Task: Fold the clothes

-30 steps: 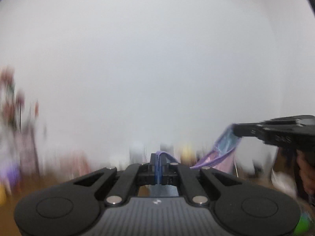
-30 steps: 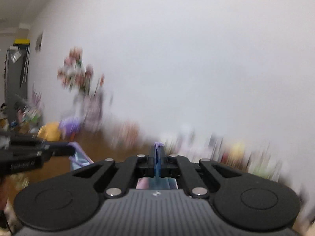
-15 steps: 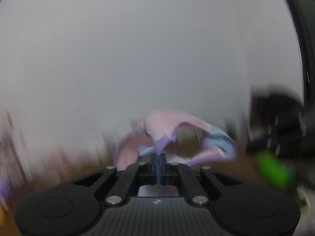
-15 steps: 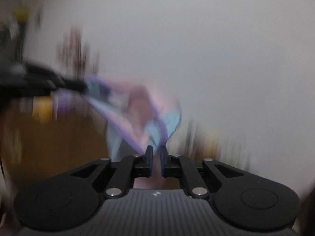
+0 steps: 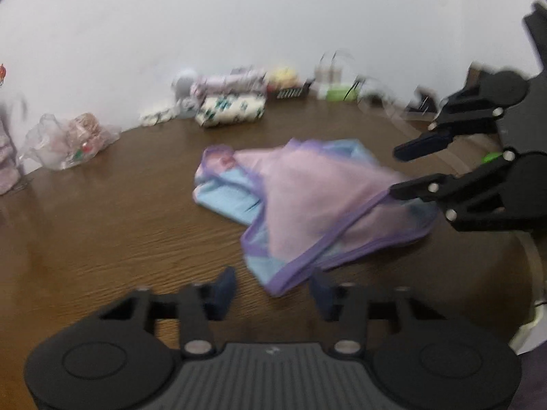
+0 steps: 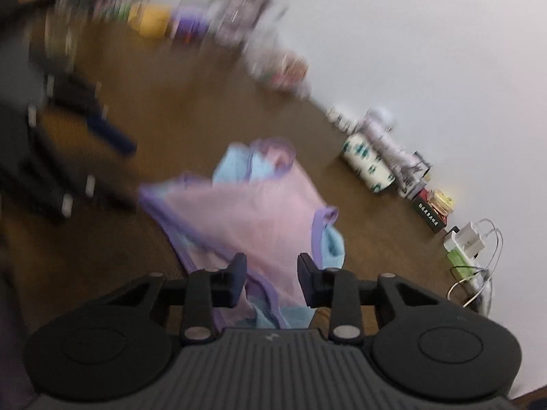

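Nearest in the left wrist view, the left gripper [image 5: 270,288] has its fingers [image 5: 224,292] spread wide apart, holding nothing; the purple-trimmed hem corner of the garment [image 5: 301,191] lies just ahead, between the tips. The pink and light-blue garment rests crumpled on the brown wooden tabletop [image 5: 102,225], spreading away forward and to the right of those fingers. At its right edge the right gripper [image 5: 407,171] shows, fingers parted, the lower one touching or just over the cloth. In the right wrist view the right gripper [image 6: 271,273] is likewise open, with the garment [image 6: 253,212] lying under and beyond the fingers [image 6: 237,273]. Farther off, a rolled patterned cloth [image 5: 230,109] and a plastic bag [image 5: 68,138] sit along the white wall [image 5: 239,17].
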`<state>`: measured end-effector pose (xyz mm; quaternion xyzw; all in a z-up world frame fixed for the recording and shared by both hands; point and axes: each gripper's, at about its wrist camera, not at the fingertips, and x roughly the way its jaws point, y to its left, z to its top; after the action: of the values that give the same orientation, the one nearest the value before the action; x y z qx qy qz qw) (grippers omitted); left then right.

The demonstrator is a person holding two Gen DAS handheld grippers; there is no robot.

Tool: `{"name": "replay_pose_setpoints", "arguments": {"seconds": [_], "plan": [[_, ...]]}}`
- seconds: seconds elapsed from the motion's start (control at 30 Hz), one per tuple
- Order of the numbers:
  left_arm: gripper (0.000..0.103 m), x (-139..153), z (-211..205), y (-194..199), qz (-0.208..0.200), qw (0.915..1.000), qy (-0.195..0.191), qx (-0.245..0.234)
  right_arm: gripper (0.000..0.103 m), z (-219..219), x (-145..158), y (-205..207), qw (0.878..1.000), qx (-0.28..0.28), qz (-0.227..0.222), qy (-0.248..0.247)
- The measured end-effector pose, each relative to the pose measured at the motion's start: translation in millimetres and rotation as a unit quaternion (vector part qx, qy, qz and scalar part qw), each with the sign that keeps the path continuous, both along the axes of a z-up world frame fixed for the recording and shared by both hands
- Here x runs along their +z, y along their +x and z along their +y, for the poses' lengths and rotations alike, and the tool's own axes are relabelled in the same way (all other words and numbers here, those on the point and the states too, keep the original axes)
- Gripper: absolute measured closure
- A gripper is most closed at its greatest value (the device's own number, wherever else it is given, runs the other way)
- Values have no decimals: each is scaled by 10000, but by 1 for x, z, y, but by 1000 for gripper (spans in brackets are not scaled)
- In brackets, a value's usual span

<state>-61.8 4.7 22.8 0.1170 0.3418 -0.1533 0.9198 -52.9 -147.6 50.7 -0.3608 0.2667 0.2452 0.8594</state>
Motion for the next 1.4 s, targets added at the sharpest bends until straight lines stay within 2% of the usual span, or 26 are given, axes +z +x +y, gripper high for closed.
{"name": "replay_pose_setpoints", "arguments": {"seconds": [0.1, 0.13, 0.17, 0.3, 0.43, 0.53, 0.67, 0.8, 0.83, 0.87, 0.9, 0.93, 1.0, 1.07, 1.13, 1.23, 1.3, 1.37, 1.4], "plan": [[77, -8, 2, 10, 106, 9999, -21, 2, 69, 13, -17, 1, 9996, 116, -3, -254], [85, -7, 1, 10, 99, 9999, -13, -29, 69, 15, -19, 4, 9996, 143, 41, -238], [98, -7, 1, 11, 93, 9999, -40, -38, 69, 16, -21, 7, 9996, 130, 69, -228], [99, 2, 3, 12, -61, 9996, -269, 56, 69, 20, -31, 17, 9997, 68, 84, -223], [100, 22, 15, 6, -183, 9969, -733, 210, 67, 21, -38, 14, 9998, 72, 27, -210], [100, 33, 21, 0, -280, 9946, -970, 243, 59, 26, -42, 8, 9993, 73, -265, -260], [100, 42, 27, -7, -317, 9923, -1180, 207, 60, 37, -51, 0, 9974, 214, -610, -325], [100, 33, 30, -7, -279, 9945, -901, 454, 62, 33, -57, 2, 9909, -320, -1185, -545], [99, 29, 31, -6, -215, 9945, -906, 489, 66, 28, -54, 1, 9902, -461, -1235, -472], [100, 25, 32, -5, -134, 9941, -951, 505, 71, 23, -50, 0, 9905, -566, -1210, -329], [100, 21, 31, -5, -72, 9939, -968, 530, 85, 18, -46, -1, 9905, -670, -1185, -187], [99, 18, 28, -4, -68, 9944, -905, 549, 93, 14, -42, -2, 9902, -775, -1159, -44], [90, 12, 18, -5, -140, 9958, -728, 546, 100, 4, -34, -4, 9887, -982, -1107, 241], [41, 11, 4, -10, -307, 9970, -637, 302, 101, -5, -25, -6, 9859, -1189, -1054, 526], [29, 12, -12, -20, -661, 9962, -562, -26, 101, -15, -17, -8, 9818, -1394, -999, 811], [30, 9, -36, -22, -803, 9963, -185, -240, 101, -16, -5, -11, 9800, -1358, -1071, 983], [36, 4, -47, -18, -813, 9965, 93, -191, 101, -16, 2, -13, 9791, -1301, -1133, 1073], [50, -4, -53, -12, -838, 9956, 423, -45, 101, -18, 10, -19, 9787, -1234, -1179, 1140], [53, -6, -56, -10, -860, 9946, 583, -10, 101, -19, 14, -23, 9785, -1199, -1200, 1170]]}}
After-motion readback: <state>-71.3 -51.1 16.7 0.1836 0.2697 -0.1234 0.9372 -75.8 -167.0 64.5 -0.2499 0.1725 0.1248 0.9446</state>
